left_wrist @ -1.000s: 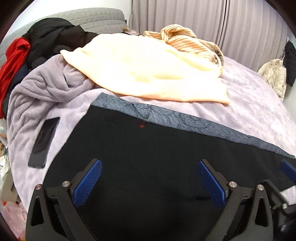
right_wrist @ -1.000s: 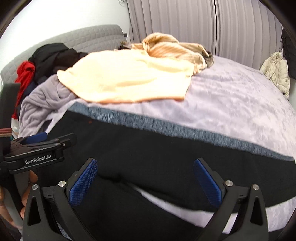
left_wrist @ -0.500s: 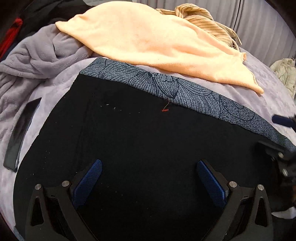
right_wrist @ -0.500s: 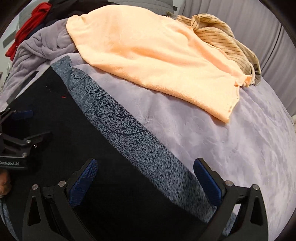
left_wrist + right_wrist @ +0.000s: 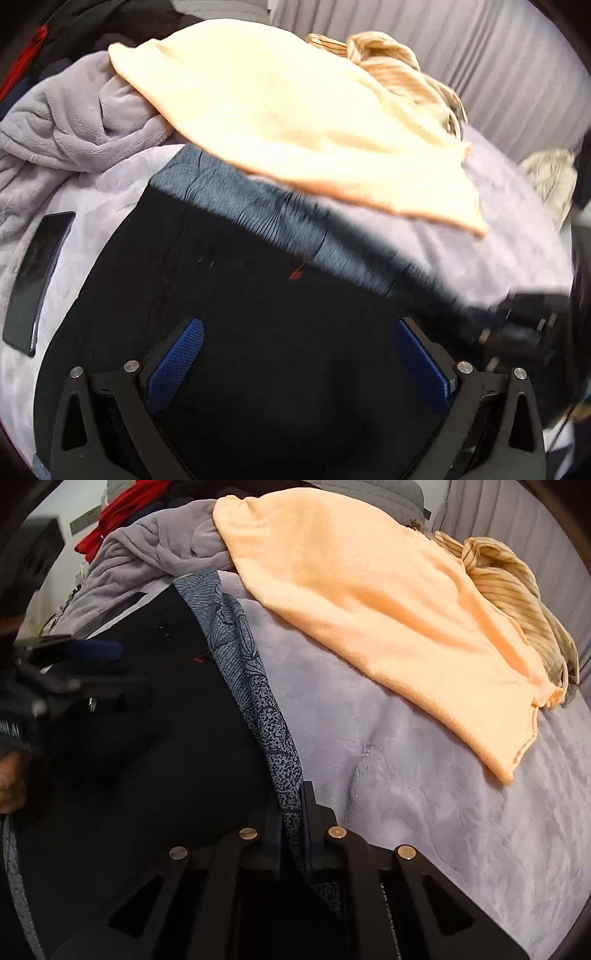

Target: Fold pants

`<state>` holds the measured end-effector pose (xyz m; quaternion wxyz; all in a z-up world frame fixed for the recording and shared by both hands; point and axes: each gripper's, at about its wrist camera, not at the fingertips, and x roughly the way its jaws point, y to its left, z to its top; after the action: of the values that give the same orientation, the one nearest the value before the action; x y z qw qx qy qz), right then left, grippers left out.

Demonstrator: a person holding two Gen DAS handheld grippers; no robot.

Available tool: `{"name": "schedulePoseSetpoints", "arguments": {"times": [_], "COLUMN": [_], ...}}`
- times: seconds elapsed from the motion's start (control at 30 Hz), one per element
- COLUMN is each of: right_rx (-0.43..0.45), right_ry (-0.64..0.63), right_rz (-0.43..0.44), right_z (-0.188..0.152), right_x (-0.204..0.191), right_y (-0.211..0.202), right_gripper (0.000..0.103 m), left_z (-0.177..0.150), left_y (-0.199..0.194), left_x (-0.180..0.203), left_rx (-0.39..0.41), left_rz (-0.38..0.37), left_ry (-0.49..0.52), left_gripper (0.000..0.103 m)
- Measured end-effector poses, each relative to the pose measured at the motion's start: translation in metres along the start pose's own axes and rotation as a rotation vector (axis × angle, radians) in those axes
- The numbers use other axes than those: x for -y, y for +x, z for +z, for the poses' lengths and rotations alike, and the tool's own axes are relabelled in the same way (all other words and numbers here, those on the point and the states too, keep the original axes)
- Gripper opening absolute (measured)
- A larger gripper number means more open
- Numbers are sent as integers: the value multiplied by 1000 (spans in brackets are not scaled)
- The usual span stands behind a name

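The pants [image 5: 229, 332] lie spread flat on the bed [image 5: 424, 812], black cloth with a grey patterned band [image 5: 255, 686] along the far edge, just short of a peach towel [image 5: 369, 609] that overlaps the band's far corner in the left wrist view. The right tool [image 5: 295, 834] has just been closing and is now clenched on that band, the patterned cloth pinched between its pads at one end of the edge. The left tool [image 5: 295, 362] is released, its blue pads [image 5: 175, 365] wide apart over the black cloth nearer the other end, with nothing pressed between them. A phone [image 5: 35, 280] lies on the bed just beside the pants, well clear of both tools. The cloth looks thin, soft and limp, light to lift, and likely to sag and drag between two holds instead of keeping a line; the plush bed cover may cling to it a little. The band seems the firmer part, so it is the sound place to hold. For an even fold the left tool should probably take the same band near its own corner, catching both layers, before either end is lifted. A grip on the black middle would likely bunch the cloth.
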<state>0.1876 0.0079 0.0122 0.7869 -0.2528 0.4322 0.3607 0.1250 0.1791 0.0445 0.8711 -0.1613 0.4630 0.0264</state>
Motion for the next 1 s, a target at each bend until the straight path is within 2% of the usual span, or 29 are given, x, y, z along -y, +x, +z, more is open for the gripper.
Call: {"name": "schedulePoseSetpoints", "arguments": {"times": [0.1, 0.17, 0.27, 0.3, 0.33, 0.37, 0.4, 0.43, 0.5, 0.53, 0.57, 0.6, 0.63, 0.67, 0.7, 0.73, 0.77, 0.9, 1.0], "right_rx": [49, 76, 85, 83, 82, 82, 78, 64, 43, 30, 20, -5, -34, -57, -71, -68, -46, 61, 120], "right_ry": [-50, -95, -107, -102, -101, -102, -98, -99, -109, -110, -106, -95, -83, -55, -20, 1, -1, -16, -52], "right_rz": [-44, -79, -110, -115, -124, -140, -155, -151, -155, -149, -143, -127, -108, -59, 20, 23, -1, -6, -24], "right_z": [-2, -6, -11, -12, -13, -13, -12, -11, -7, -4, -1, 2, 6, 7, 6, 7, 6, -3, -16], "right_x": [-15, -30, -38, -38, -38, -37, -37, -35, -26, -22, -18, -12, -8, -4, 0, 0, -4, -31, -63], "right_y": [-22, -32, -32, -31, -30, -27, -25, -22, -14, -10, -4, 4, 12, 17, 18, 16, 8, -44, -81], "right_gripper": [8, 8, 8, 8, 8, 8, 8, 12, 42, 69, 74, 74, 70, 58, 24, 16, 11, 10, 10], "left_z": [26, 40, 51, 49, 48, 48, 47, 46, 45, 43, 41, 39, 38, 37, 34, 32, 30, 21, -2], "left_y": [14, 33, 80, 89, 95, 95, 94, 92, 92, 94, 92, 89, 86, 82, 76, 71, 62, 15, -49], "left_x": [2, 7, 13, 14, 19, 27, 31, 35, 35, 31, 28, 25, 24, 23, 19, 18, 16, 13, 8], "left_rx": [-85, -132, -229, -253, -252, -229, -224, -218, -210, -211, -211, -203, -198, -195, -190, -183, -170, -97, 8], "left_rz": [-54, 6, 158, 190, 266, 277, 272, 285, 299, 290, 282, 272, 266, 258, 246, 233, 214, 126, 68], "left_ry": [-130, -177, -207, -202, -179, -137, -120, -107, -104, -111, -113, -111, -109, -103, -104, -108, -112, -122, -112], "left_gripper": [103, 103, 103, 95, 78, 71, 56, 46, 40, 38, 38, 37, 34, 33, 30, 28, 26, 20, 20]}}
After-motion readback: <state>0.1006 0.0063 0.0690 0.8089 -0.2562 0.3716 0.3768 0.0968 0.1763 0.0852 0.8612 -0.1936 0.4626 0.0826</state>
